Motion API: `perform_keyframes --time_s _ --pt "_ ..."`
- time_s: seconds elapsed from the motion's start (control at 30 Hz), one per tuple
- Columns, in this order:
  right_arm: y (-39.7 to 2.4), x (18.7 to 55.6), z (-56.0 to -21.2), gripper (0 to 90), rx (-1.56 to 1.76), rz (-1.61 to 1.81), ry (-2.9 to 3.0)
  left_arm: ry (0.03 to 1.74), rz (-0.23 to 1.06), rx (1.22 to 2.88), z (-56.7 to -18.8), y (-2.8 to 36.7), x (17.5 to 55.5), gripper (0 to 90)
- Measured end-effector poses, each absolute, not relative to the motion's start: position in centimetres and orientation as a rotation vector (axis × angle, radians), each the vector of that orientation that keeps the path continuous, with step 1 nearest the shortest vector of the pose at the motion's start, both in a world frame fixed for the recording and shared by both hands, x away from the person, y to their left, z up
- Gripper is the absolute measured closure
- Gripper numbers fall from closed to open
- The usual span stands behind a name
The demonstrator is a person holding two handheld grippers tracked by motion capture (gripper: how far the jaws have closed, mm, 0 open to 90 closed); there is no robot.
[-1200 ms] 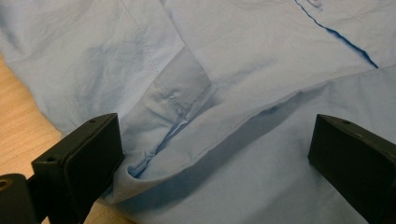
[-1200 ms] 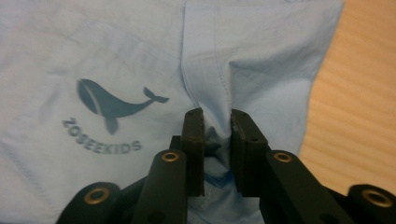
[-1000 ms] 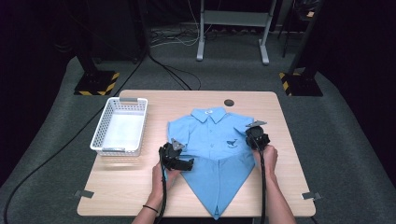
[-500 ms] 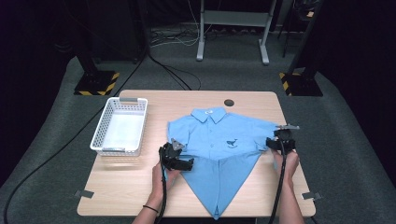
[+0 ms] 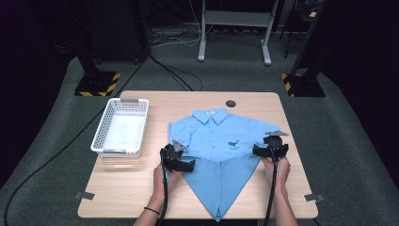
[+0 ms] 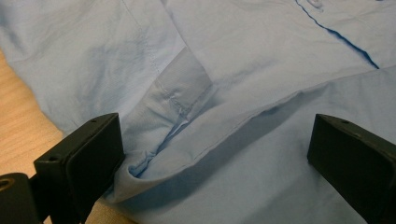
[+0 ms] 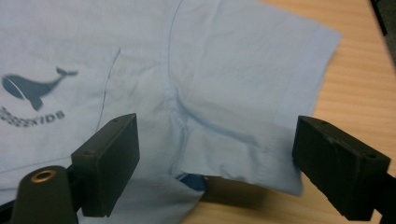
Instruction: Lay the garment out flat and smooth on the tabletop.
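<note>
Shirt point(image 5: 221, 141) of thin blue cotton, spread face up mid-table, collar far, lower sides folded in to a point at the near edge. Light, limp, bound to sag and crease when lifted; not fragile, not slippery on bare wood. Best taken at doubled cloth: sleeve hem, underarm seam or fold edge, where the layers give the pads something to bite.

Left gripper point(image 5: 184, 165) at the left fold, jaws wide apart, cloth between them but unpinched. Right gripper point(image 5: 259, 150) at the right sleeve point(image 7: 261, 93), jaws just opened wide, sleeve hem between them and unpressed.

Basket point(image 5: 121, 128) on the left, well apart from the shirt.

Underside of the shirt and left sleeve hidden by folds. Small lettering under the whale print point(image 7: 32, 86) blurred, hard to read. Near tip of the shirt reaching the table's near edge, just short of the frame bottom.
</note>
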State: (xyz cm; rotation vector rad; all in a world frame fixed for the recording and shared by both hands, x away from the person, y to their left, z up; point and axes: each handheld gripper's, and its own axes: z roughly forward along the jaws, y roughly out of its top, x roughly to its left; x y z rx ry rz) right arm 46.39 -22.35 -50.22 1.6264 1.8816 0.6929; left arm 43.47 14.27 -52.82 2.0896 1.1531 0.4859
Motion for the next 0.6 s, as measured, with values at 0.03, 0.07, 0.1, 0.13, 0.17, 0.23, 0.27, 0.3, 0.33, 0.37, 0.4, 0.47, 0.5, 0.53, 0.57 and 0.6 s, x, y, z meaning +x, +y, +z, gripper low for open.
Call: perform_keyframes --time_s 0.03,0.07,0.1,0.13,0.17,0.23,0.27,0.3,0.33,0.37,0.4,0.47,0.5,0.53,0.57,0.6 --pt "-22.2 46.5 -50.6 14.0 1.629 0.678 1.885 1.153 0.486 2.089 -52.8 14.3 43.5 3.3" --pt "-22.2 46.6 -50.9 14.3 1.638 0.67 1.881 1.153 0.487 2.092 -52.8 14.3 43.5 3.3" --pt "-22.4 46.8 -51.2 14.1 1.642 0.661 1.883 1.153 0.487 2.091 -52.8 14.3 43.5 3.3" --pt "-22.5 46.9 -51.5 13.2 1.647 0.653 1.879 1.155 0.487 2.09 -52.8 14.2 43.5 3.4" --pt "-22.9 46.9 -51.6 13.8 1.659 0.68 1.865 1.153 0.489 2.091 -52.8 14.2 43.5 3.3" --pt "-23.5 46.9 -51.8 13.7 1.685 0.712 1.844 1.154 0.489 2.091 -52.8 14.0 43.7 3.4" --pt "-23.8 46.8 -51.9 13.6 1.693 0.724 1.837 1.154 0.49 2.092 -52.8 14.0 43.8 3.4" --pt "-24.0 46.8 -52.0 13.6 1.699 0.736 1.835 1.157 0.49 2.091 -52.8 13.8 43.9 3.3" --pt "-24.2 46.8 -52.0 13.4 1.704 0.74 1.829 1.155 0.492 2.092 -52.8 13.7 44.0 3.4" --pt "-24.3 46.9 -52.0 13.4 1.7 0.74 1.826 1.158 0.492 2.089 -52.8 13.6 44.1 3.4" --pt "-24.5 46.9 -52.0 13.4 1.702 0.743 1.824 1.158 0.494 2.091 -52.8 13.5 44.2 3.4" --pt "-24.8 47.0 -52.1 13.3 1.712 0.751 1.823 1.155 0.492 2.091 -52.8 13.2 44.5 3.5" --pt "-24.9 47.1 -52.1 13.4 1.711 0.753 1.82 1.157 0.491 2.089 -52.8 13.0 44.6 3.7" --pt "-25.0 47.2 -52.1 13.3 1.709 0.752 1.817 1.154 0.492 2.09 -52.8 12.9 44.8 3.7" --pt "-25.1 47.3 -52.1 13.3 1.71 0.751 1.816 1.155 0.492 2.089 -52.8 12.8 44.9 3.7" --pt "-25.2 47.4 -52.1 13.4 1.709 0.753 1.811 1.155 0.491 2.092 -52.8 12.7 45.0 3.7"
